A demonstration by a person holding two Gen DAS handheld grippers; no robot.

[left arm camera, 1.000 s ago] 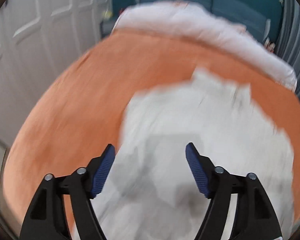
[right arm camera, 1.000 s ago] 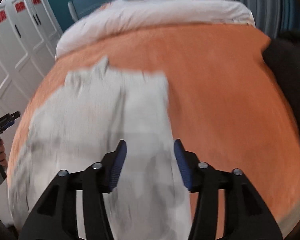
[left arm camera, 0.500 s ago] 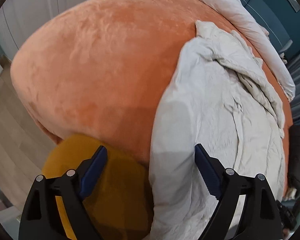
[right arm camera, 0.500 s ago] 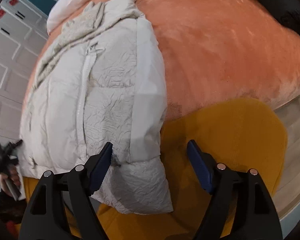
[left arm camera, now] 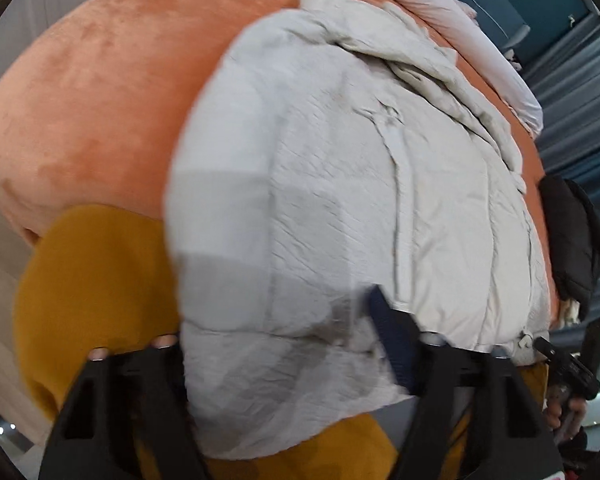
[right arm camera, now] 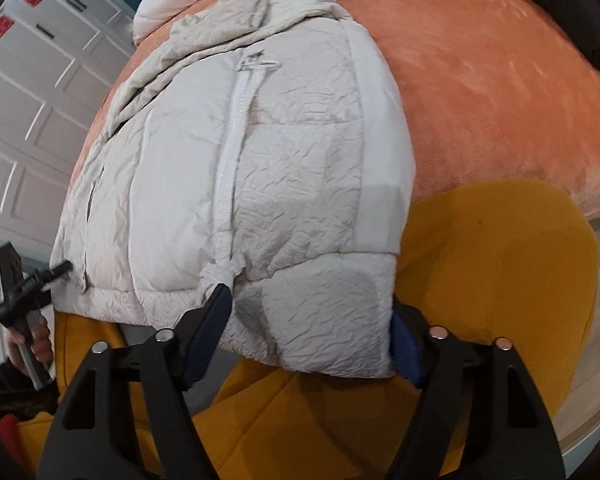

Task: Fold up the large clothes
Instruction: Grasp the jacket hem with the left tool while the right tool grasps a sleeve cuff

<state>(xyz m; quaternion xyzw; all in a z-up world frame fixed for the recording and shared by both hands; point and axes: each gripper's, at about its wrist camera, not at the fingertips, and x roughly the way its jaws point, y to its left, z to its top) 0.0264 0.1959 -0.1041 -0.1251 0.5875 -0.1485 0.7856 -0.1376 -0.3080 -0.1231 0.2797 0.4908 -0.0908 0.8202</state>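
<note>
Across the near edge of the bed lies the jacket (right arm camera: 260,168), pale and puffy, its hem hanging a little over the side at the bottom of both frames and its collar up toward the top. Its zip (right arm camera: 230,168) runs down the middle in the right wrist view.

A second ago both tools hovered high, the jacket a blur below them. Now they have dropped to the hem. The left tool (left arm camera: 260,360) has just been closing: the hem corner fills its jaws, one blue pad (left arm camera: 394,344) pressed into the cloth while the other is hidden behind it, so it looks half-closed on the jacket. The right tool (right arm camera: 312,332) has also just been narrowing, its pads (right arm camera: 208,332) on either side of the other hem corner and touching the fabric; I judge it gripping too, though not tightly. With both lower corners taken, the next move is likely lifting the hem up toward the collar for a fold.

Under the jacket is an orange blanket (left arm camera: 100,100), plush, covering the bed, with a white pillow (left arm camera: 440,8) at the upper edge. A mustard garment (right arm camera: 500,280) shows below the hem, worn by the person, I think. A black garment (left arm camera: 572,240) sits at the right of the left view. White cupboard doors (right arm camera: 28,120) fill the upper left in the right view.
</note>
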